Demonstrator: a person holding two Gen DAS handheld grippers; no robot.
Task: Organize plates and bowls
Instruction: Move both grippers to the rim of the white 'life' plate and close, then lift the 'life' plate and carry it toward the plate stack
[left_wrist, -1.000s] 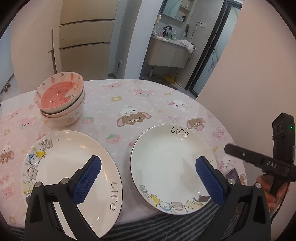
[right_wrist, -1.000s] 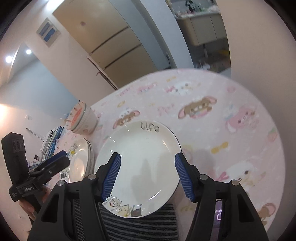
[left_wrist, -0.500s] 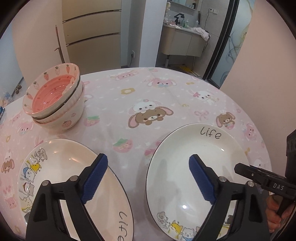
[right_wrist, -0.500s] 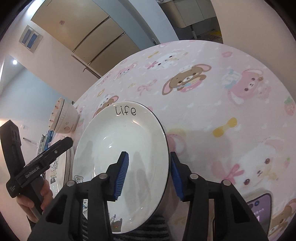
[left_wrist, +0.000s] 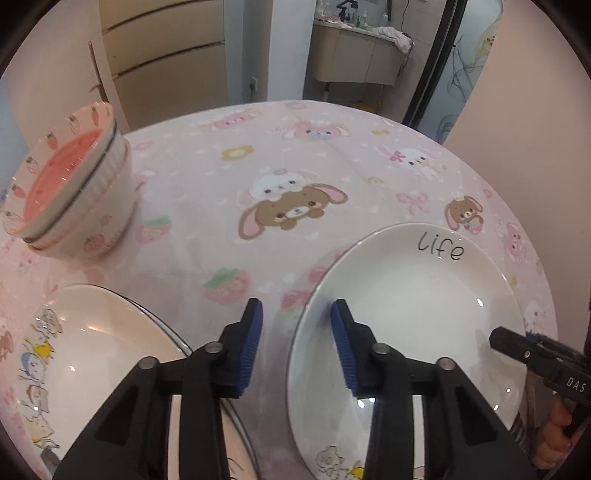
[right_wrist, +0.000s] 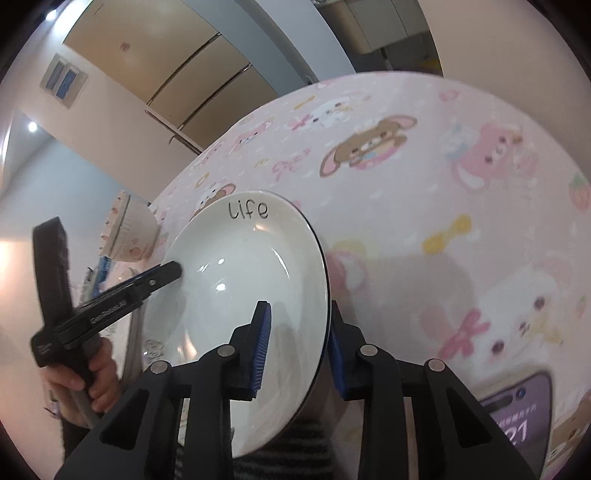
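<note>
With both grippers' jaws just closing astride opposite rims of the glossy white "Life" plate (left_wrist: 406, 314) on the pink cartoon tablecloth (left_wrist: 295, 166), neither left gripper (left_wrist: 296, 325) nor right gripper (right_wrist: 299, 328) visibly clamping yet, uneven closure could slip it.

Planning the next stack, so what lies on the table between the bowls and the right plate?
Bare pink tablecloth only; nothing stands between the bowls and the right plate, as the left wrist view shows.
</note>
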